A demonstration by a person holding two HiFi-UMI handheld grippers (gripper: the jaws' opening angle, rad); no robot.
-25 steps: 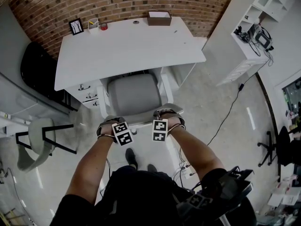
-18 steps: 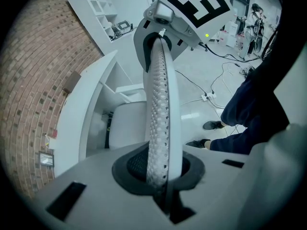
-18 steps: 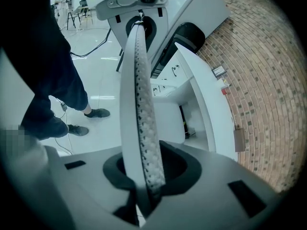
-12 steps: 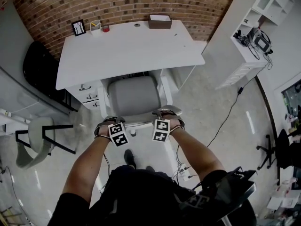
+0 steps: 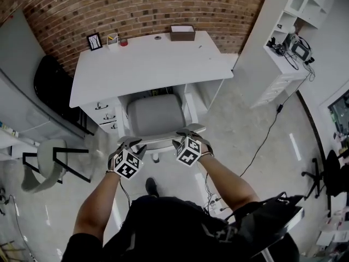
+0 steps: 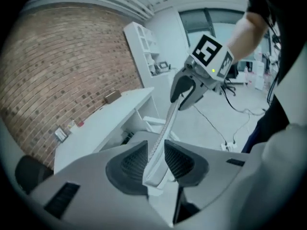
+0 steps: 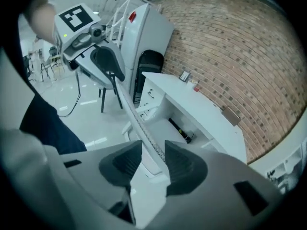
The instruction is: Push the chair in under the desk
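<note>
Under the desk (image 5: 152, 64), the chair (image 5: 154, 116) is sitting with its seat partly tucked in and its backrest (image 5: 162, 142) sticking out on the near side. Left gripper (image 6: 156, 159) and right gripper (image 7: 152, 162) are hovering at the backrest's top edge. Both sets of jaws have just been opening and are standing apart, the edge passing between them, ungripped.

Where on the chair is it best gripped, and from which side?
Its backrest's top edge, from above on the side away from the desk: a thin, level rail, while the seat is boxed in by the desk's sides.
</note>
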